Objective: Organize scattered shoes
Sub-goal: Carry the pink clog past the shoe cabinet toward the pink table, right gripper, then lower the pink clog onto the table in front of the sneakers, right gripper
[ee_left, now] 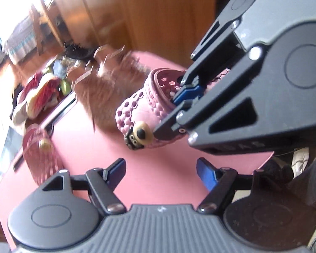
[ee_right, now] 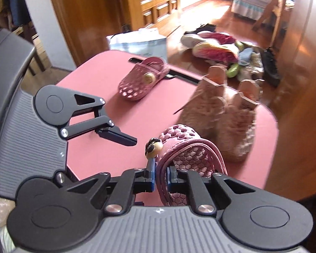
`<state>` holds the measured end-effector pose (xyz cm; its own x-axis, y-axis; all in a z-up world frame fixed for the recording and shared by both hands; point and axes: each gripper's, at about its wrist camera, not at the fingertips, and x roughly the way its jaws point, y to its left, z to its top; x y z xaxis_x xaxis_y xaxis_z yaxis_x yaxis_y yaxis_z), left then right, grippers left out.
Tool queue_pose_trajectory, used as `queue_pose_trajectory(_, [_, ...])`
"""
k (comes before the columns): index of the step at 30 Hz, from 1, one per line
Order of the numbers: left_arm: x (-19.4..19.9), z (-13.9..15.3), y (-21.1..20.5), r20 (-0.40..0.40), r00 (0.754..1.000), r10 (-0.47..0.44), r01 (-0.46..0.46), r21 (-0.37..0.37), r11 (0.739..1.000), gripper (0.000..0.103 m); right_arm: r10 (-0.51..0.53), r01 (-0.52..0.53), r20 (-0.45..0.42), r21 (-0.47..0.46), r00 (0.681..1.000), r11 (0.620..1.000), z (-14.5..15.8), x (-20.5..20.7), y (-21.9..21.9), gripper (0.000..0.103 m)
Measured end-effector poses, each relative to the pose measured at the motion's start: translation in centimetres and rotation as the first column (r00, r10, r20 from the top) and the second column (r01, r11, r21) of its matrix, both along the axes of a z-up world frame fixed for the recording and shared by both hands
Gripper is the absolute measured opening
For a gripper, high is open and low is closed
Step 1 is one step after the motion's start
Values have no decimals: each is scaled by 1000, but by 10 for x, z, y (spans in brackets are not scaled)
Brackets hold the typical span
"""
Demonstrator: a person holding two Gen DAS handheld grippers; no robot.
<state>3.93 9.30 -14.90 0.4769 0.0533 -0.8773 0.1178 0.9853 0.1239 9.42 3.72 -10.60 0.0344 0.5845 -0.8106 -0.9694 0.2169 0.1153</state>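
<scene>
The brown fuzzy boots (ee_left: 107, 92) past the left tongs (ee_left: 161, 174) are a smear — no clear edges. The shoe pile (ee_left: 42, 92) on the floor beyond them is blurry too. The pink clog (ee_right: 185, 154) in the right tongs (ee_right: 161, 178) has its heel hidden behind the tongs' body. Left of the left tongs, the other clog (ee_left: 42, 151) is fuzzy and partly hidden by them.

I see both tools share one build: left gripper (ee_left: 161, 174) and right gripper (ee_right: 160, 176) each have a ribbed grey body, black rounded link plates with triangular cut-outs, silver rivets at the pivots, blue pads (ee_left: 206, 174) on black fingers, and a small white mark at body centre
</scene>
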Motion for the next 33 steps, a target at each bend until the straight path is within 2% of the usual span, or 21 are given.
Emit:
queue_pose_trajectory(4, [-10,-13,14,-30,999,35,-35,-14,999,74,87,-87,-21,1,996,996,-17,-4,21,10])
queue_pose_trajectory(9, [-17,-23,22,-58,996,61,-63,-25,998,78,135,-135,-44,-6,990,991,-31,-6,33,13])
queue_pose_trajectory(12, [-20,-26,19,-66,996,52,-53,-15,998,84,108,-111,-46,-55,993,992,-40,-5,35,17])
queue_pose_trajectory(15, [-21,-24,15,-59,997,52,-53,-9,999,96,76,-79,-98,-30,992,996,-35,3,27,23])
queue_pose_trajectory(17, [-21,-22,14,-51,998,47,-47,3,999,100,41,-42,-144,1,989,999,-28,11,21,38])
queue_pose_trajectory(18, [-20,-22,13,-47,998,44,-44,9,999,101,11,-8,-165,17,986,1000,-24,17,16,42])
queue_pose_trajectory(21, [-14,-19,15,-35,999,41,-40,28,999,103,-48,56,-195,35,980,998,-18,27,10,42])
queue_pose_trajectory(27, [-4,-20,23,-5,1000,-4,4,52,999,103,-123,117,-162,-50,979,992,-21,29,11,43])
queue_pose_trajectory(29, [0,-22,26,-2,1000,-10,10,49,999,103,-132,123,-126,-77,983,989,-19,28,8,43])
queue_pose_trajectory(30, [2,-24,28,-1,1000,-12,12,44,999,103,-139,132,-76,-92,987,987,-16,27,4,43])
queue_pose_trajectory(33, [10,-30,29,-3,1000,-26,26,23,999,103,-120,112,-55,-129,991,985,-18,28,-2,44])
